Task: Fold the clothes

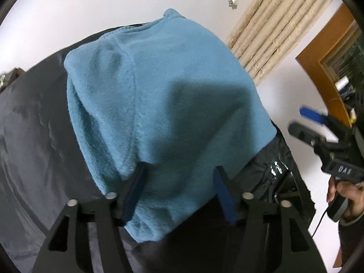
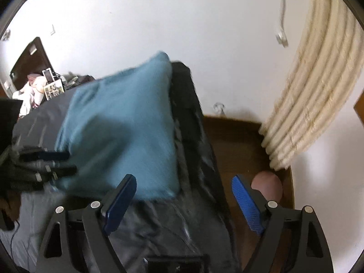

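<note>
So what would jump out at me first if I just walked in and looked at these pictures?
The blue fleece garment, lying folded on a dark bedspread, fills the middle of both views. The left gripper hangs open over its near edge, pads apart, while the right gripper stands open beside it, nearer the bed's edge. Behind, against the white wall, hangs a cream curtain.

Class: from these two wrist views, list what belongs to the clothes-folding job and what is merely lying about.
Belongs to the job:
blue garment
left tongs, open over its edge
right tongs, open, empty
dark bed cover beneath

Lying about:
cream curtain
dangling white plug
clutter by the headboard
pink object on the floor
</note>
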### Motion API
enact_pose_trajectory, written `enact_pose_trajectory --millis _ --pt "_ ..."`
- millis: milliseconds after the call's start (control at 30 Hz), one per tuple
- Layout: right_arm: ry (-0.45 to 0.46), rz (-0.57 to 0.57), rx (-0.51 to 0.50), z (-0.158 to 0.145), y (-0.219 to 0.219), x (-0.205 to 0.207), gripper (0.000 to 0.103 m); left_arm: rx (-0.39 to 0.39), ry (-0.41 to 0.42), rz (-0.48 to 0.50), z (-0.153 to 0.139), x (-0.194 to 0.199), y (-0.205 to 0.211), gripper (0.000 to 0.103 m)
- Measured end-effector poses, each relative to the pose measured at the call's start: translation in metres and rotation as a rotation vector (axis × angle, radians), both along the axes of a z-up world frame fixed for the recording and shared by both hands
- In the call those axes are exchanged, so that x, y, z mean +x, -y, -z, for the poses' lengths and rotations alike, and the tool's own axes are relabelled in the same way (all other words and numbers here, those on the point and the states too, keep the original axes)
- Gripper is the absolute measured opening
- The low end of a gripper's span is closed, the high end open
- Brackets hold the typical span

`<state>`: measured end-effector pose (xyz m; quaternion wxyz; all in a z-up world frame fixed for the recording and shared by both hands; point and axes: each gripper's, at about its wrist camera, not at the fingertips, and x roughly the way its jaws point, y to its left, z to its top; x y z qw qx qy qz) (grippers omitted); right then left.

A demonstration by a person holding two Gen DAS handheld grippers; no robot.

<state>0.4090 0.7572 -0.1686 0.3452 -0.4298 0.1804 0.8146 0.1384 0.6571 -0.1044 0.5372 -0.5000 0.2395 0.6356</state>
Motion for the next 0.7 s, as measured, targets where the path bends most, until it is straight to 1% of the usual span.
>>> enact_pose_trajectory --millis 33,67,133,233,367,500,633,700 --pt "-0.007 -0.01 0.01 -0.004 0.001 -0.006 0.088 -0.003 -0.02 0.007 -0.001 0.004 0.0 0.078" --pt "0.009 -0.02 0.021 -0.001 0.0 -0.014 0.088 -0.006 -0.044 0.015 -0.001 0.008 -0.001 0.079" --pt "0.065 -0.041 0.043 0.01 -0.001 -0.028 0.088 -0.012 -0.084 0.024 -0.002 0.013 0.0 0.079" --pt "0.163 -0.062 0.038 0.039 -0.006 -0.04 0.088 -0.01 -0.113 0.02 -0.004 0.017 0.005 0.079" --pt "0.156 -0.057 0.035 0.045 -0.003 -0.039 0.088 -0.015 -0.15 -0.025 -0.011 0.02 0.013 0.079" --pt "0.183 -0.061 0.039 0.042 0.0 -0.042 0.088 0.001 -0.216 -0.082 -0.026 0.015 0.032 0.079" --pt "0.192 -0.052 -0.042 0.037 0.003 -0.043 0.089 0.017 -0.279 -0.121 -0.04 0.017 0.042 0.08" --pt "0.182 -0.061 -0.062 0.032 0.007 -0.042 0.089 0.024 -0.299 -0.14 -0.046 0.017 0.046 0.08"
